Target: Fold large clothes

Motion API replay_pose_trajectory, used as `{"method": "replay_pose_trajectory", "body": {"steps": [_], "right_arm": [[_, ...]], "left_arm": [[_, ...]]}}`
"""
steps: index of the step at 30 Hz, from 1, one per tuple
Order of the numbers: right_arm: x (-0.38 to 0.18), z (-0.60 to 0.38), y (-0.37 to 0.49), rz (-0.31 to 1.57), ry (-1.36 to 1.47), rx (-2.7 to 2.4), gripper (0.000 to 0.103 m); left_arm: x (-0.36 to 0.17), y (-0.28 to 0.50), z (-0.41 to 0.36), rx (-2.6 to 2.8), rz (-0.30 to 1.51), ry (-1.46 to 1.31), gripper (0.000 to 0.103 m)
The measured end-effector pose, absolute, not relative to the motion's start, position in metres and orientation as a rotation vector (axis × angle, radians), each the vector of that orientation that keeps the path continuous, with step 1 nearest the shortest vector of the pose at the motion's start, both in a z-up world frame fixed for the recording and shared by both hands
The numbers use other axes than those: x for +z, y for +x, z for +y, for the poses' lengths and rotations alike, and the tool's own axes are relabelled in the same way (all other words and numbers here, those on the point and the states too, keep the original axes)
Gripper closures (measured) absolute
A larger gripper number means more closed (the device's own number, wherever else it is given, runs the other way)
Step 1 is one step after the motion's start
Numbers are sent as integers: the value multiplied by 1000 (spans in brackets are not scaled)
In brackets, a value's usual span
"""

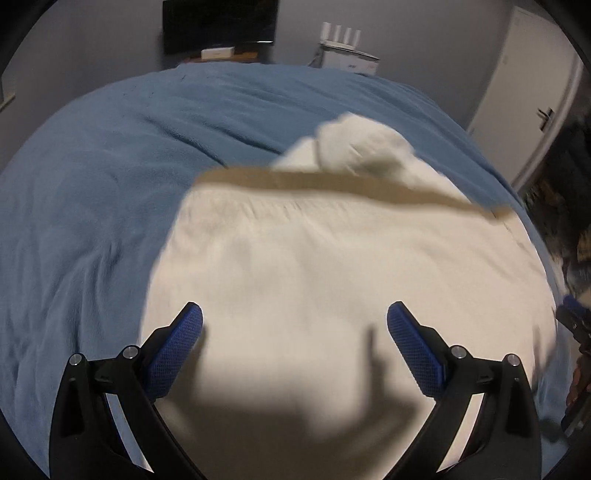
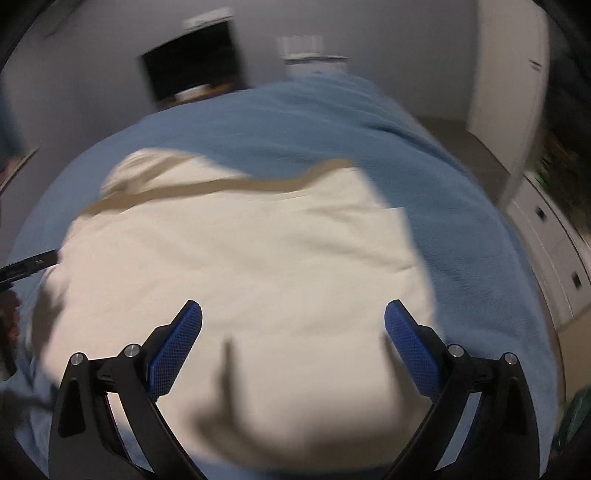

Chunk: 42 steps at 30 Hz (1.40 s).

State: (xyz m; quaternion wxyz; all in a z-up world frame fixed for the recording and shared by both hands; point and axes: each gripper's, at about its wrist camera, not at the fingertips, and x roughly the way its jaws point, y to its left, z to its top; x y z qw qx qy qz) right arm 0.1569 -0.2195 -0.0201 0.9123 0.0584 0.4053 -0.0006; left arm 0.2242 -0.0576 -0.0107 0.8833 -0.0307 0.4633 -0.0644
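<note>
A cream garment (image 1: 314, 266) with a tan band (image 1: 332, 184) along its far edge lies folded flat on a blue bed cover (image 1: 110, 184). It also shows in the right wrist view (image 2: 240, 266), with the tan band (image 2: 221, 186) across its far side. My left gripper (image 1: 294, 321) hovers open and empty above the garment's near part. My right gripper (image 2: 293, 321) is also open and empty above the garment's near part. Both views are blurred by motion.
The blue bed cover (image 2: 461, 240) fills most of both views. A dark screen (image 1: 219, 26) and a white device (image 1: 349, 55) stand beyond the far end. A white door (image 1: 524, 92) is at right. White drawers (image 2: 554, 240) stand to the right of the bed.
</note>
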Motion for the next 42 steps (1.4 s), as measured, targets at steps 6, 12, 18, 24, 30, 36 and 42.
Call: {"method": "replay_pose_trajectory", "body": {"steps": [6,12,18,24,30,36,42], "right_arm": [[-55,-150,120,912,41,130,8],[-75,-193,118,983,125,-27,8],[-94,-267,115,1045,309,-249,8],[-93,-292,99,1005,432,-330,8],[-61,-301,66,828,532,-338,8],[-41,-262,45,810,478,-260,8],[-41,-212,11,860,333,-180,8]], "left_arm": [[-42,150,-98,-174,1005,53,6],[-60,144,-78,-99,1024,32,5],[-68,141,-50,-15,1036,-42,5],[-62,132,-42,24,1006,-69,6],[-37,103,-34,6,903,-166,6],[-31,86,-50,-32,932,-152,6],[-32,53,-68,-65,967,-70,6]]}}
